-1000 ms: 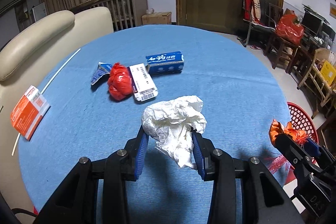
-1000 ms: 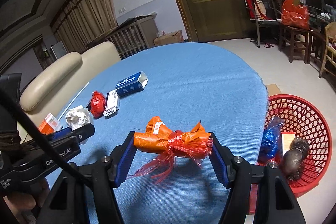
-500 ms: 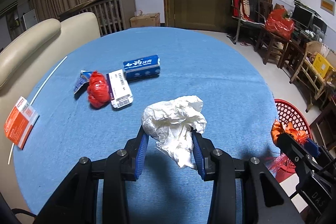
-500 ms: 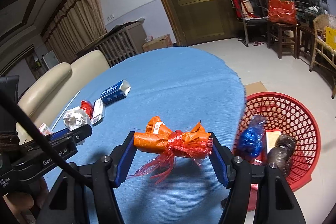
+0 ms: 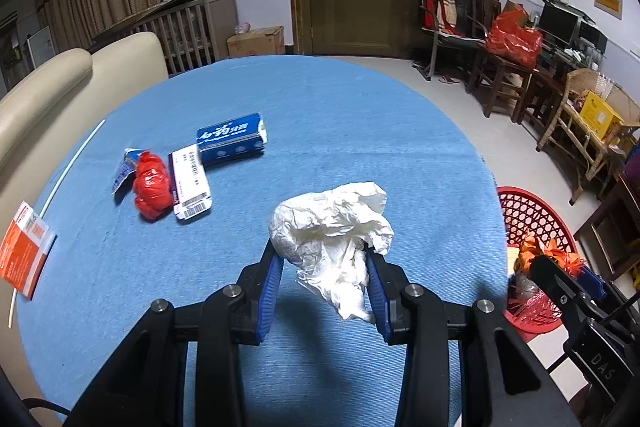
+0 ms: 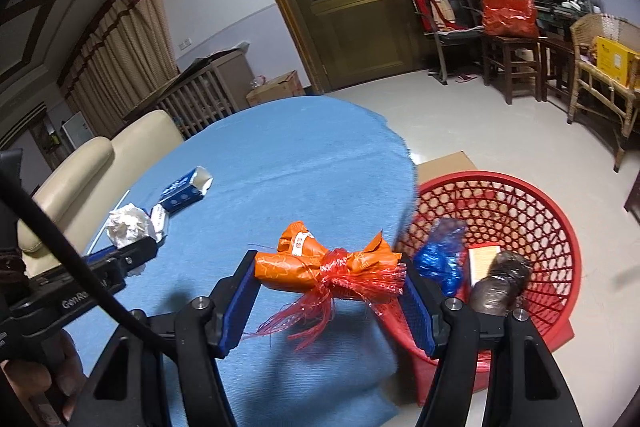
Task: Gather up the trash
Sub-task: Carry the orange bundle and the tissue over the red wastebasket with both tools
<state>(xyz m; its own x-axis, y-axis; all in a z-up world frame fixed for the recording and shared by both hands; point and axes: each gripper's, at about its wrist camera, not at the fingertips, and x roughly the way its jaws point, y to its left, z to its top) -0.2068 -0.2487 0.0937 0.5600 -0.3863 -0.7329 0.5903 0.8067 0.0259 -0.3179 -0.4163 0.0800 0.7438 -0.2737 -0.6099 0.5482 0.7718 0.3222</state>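
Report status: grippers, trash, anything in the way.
Left gripper shut on crumpled tissue. Right gripper shut on orange wrapper, beside red basket. Boxes, red wad on table. Path clear.

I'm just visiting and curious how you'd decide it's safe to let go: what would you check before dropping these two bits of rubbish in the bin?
1. Right gripper grips the orange wrapper bundle: ok, clamped at both ends.
2. Left gripper grips the crumpled white paper: ok, pinched between the blue pads.
3. Orange bundle is above the red basket: not ok, it hangs over the blue table edge, beside the basket.
4. White paper is above the basket: not ok, it is above the tabletop.
5. Basket has room: ok, only a few items inside.
6. Loose red strands clear of the jaws: cannot tell.
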